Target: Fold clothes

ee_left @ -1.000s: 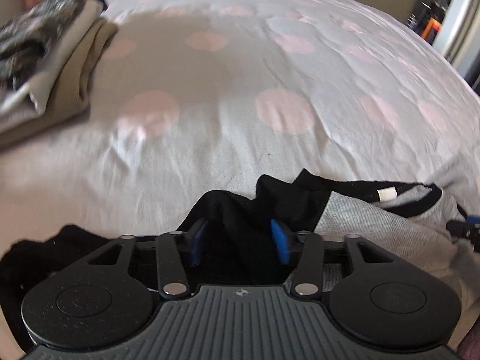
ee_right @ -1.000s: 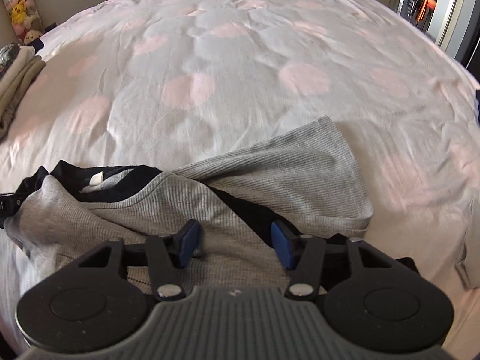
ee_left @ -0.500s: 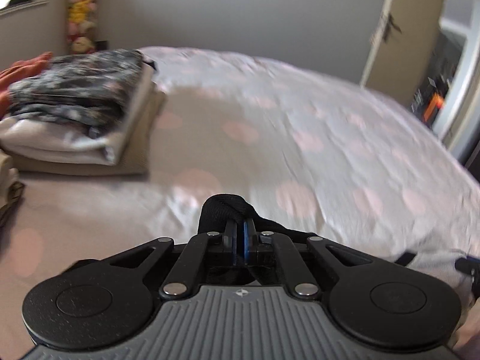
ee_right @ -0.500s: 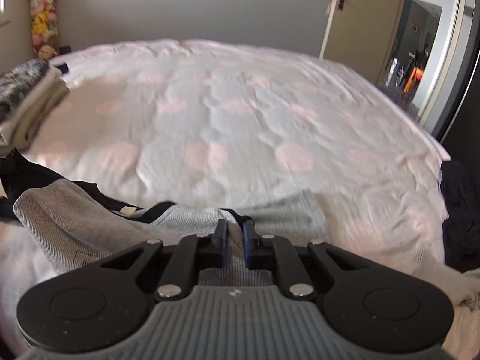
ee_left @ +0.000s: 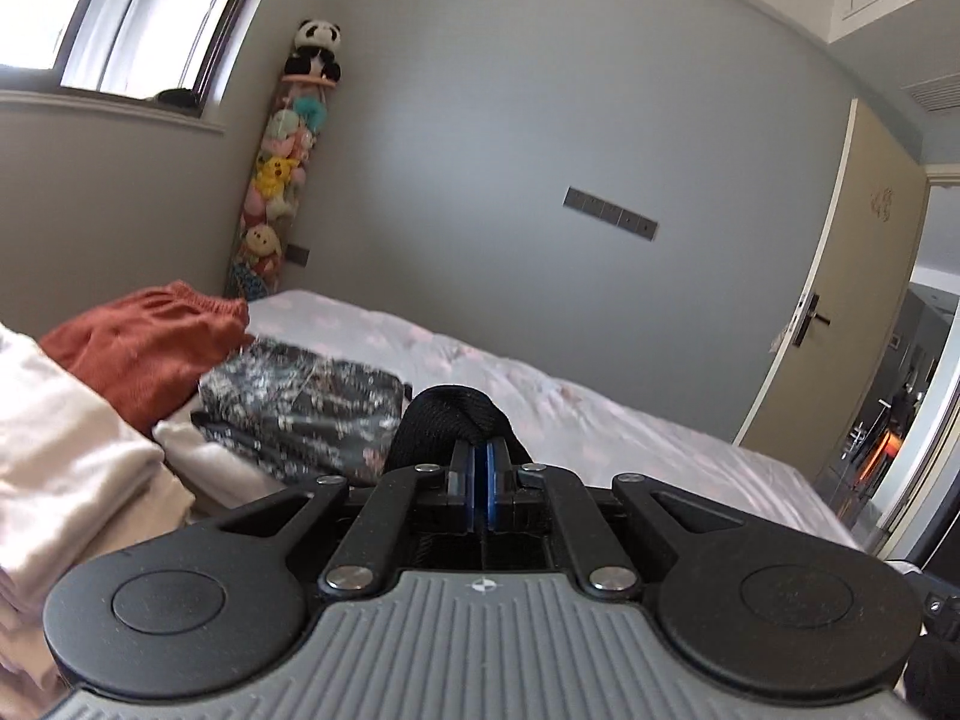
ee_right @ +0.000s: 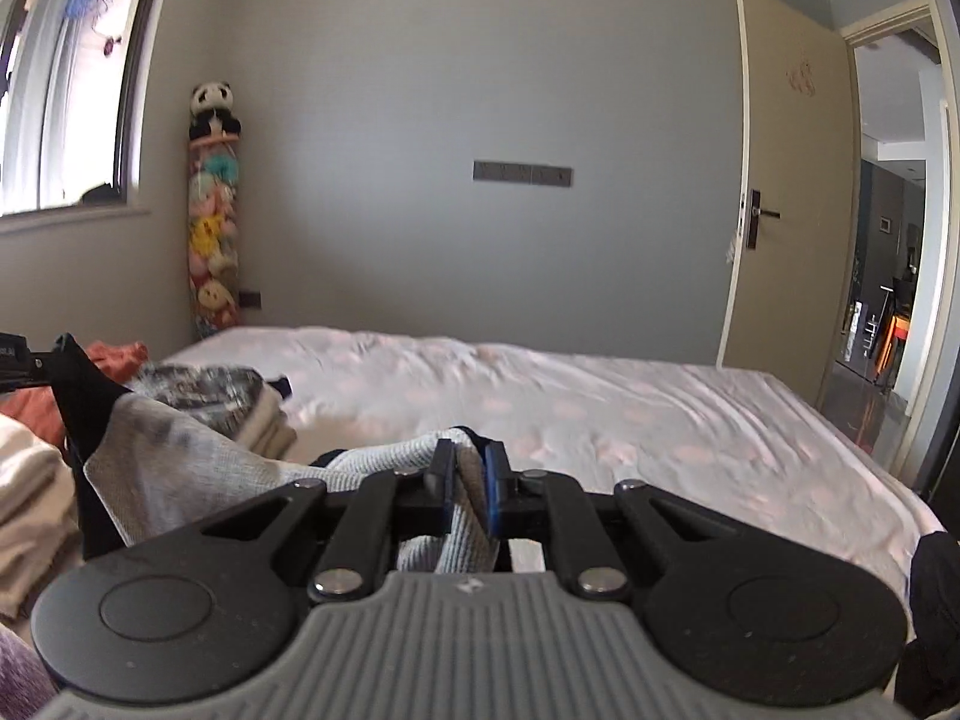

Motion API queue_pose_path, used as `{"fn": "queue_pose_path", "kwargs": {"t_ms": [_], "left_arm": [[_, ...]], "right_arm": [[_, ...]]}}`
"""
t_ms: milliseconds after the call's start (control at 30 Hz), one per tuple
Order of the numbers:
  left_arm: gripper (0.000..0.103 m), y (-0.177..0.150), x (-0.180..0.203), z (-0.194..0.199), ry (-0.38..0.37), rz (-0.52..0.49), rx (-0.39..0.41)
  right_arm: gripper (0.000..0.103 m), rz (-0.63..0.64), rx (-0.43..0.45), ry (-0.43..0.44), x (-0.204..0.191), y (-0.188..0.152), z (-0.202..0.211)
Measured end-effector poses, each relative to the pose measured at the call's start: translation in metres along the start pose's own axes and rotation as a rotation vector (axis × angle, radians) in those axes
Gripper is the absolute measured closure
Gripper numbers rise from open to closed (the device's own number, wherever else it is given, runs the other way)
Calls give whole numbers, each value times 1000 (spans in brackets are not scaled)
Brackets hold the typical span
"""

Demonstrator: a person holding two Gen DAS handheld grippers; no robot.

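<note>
Lifting since earlier: left gripper (ee_left: 480, 468) clenched on black sleeve (ee_left: 451, 414), right gripper (ee_right: 467, 480) clenched on grey shirt (ee_right: 198, 480), off bed (ee_right: 600, 396).

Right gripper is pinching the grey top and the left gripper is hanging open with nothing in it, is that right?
Not quite. The right gripper does pinch the grey top, but the left gripper is not open: in the left wrist view it is shut on that top's black sleeve.

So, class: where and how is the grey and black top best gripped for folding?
Grip it at two separate edges: left gripper shut on the black trim, right gripper on the grey ribbed edge, so the top spans between them.
</note>
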State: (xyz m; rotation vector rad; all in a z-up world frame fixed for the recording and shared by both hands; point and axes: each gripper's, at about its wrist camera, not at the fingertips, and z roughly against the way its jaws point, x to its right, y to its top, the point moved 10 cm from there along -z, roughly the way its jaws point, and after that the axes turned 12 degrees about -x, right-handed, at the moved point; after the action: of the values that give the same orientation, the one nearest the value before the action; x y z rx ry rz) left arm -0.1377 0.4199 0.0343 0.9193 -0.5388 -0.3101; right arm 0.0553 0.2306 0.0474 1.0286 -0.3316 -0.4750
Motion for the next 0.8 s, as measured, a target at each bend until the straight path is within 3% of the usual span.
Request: {"fn": "queue_pose_path", "kwargs": {"t_ms": [167, 367, 500, 633, 800], "left_arm": [[101, -30, 8, -29, 17, -85, -119], [101, -110, 11, -102, 44, -181, -386], [101, -158, 5, -138, 39, -235, -528], [101, -198, -3, -149, 41, -286, -642], [100, -227, -9, -155, 26, -240, -787]], "right_arm": [[92, -47, -104, -26, 15, -25, -24], [92, -93, -336, -108, 52, -111, -79], [91, -100, -439, -146, 70, -155, -103], [91, -94, -533, -125, 72, -191, -117], [87, -100, -687, -54, 70, -229, -126]]}}
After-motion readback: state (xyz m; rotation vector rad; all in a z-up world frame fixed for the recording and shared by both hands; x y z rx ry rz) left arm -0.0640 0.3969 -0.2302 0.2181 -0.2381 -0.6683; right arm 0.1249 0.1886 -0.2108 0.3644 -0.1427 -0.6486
